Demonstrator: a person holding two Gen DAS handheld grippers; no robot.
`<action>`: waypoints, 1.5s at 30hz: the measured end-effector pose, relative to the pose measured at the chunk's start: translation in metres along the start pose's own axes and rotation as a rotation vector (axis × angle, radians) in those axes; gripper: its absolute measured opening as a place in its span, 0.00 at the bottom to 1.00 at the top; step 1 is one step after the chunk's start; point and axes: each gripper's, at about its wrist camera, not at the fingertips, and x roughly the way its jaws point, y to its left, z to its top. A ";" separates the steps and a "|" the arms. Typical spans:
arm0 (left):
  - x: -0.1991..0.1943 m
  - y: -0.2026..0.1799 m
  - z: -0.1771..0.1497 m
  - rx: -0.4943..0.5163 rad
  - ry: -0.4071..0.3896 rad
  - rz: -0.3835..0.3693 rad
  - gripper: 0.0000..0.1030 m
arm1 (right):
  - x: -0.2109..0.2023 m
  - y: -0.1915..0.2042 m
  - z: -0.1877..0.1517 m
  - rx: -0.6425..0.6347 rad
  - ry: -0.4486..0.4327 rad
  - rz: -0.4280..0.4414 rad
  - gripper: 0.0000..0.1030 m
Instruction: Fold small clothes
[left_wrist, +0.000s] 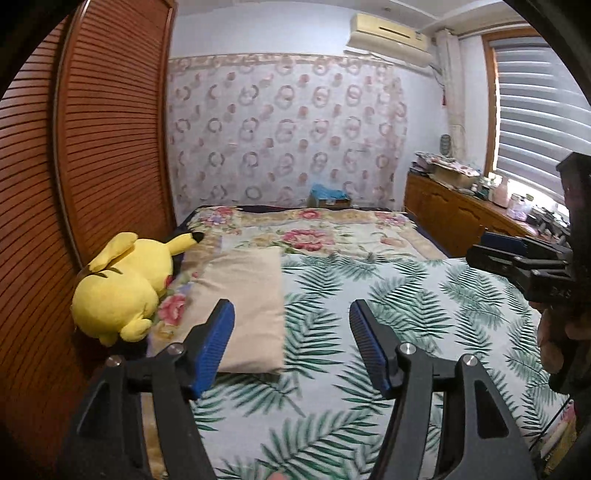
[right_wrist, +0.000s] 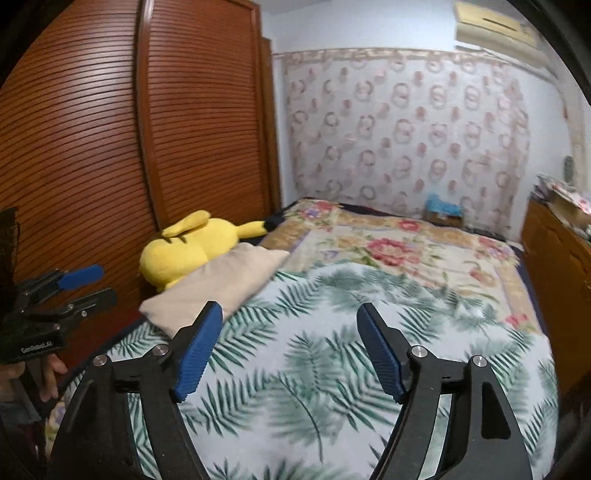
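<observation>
Both tongs are released and carry nothing: the left tongs and the right tongs hang spread above the leaf-print cover, tilted down toward the bed. Each shows at the edge of the other's view, so they are apart, side by side. The one likely garment is a beige cloth, already a flat rectangle at the cover's left edge, just beside the yellow plush. I judge it was set aside there as finished, leaving the middle free. No other small clothes are in view.
</observation>
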 end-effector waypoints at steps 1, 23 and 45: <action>-0.001 -0.006 0.000 0.005 -0.002 -0.010 0.62 | -0.006 -0.003 -0.003 0.006 -0.004 -0.011 0.79; -0.029 -0.099 0.032 0.047 -0.038 -0.090 0.62 | -0.152 -0.048 -0.028 0.147 -0.160 -0.285 0.82; -0.029 -0.103 0.030 0.050 -0.035 -0.093 0.63 | -0.152 -0.053 -0.036 0.155 -0.153 -0.300 0.82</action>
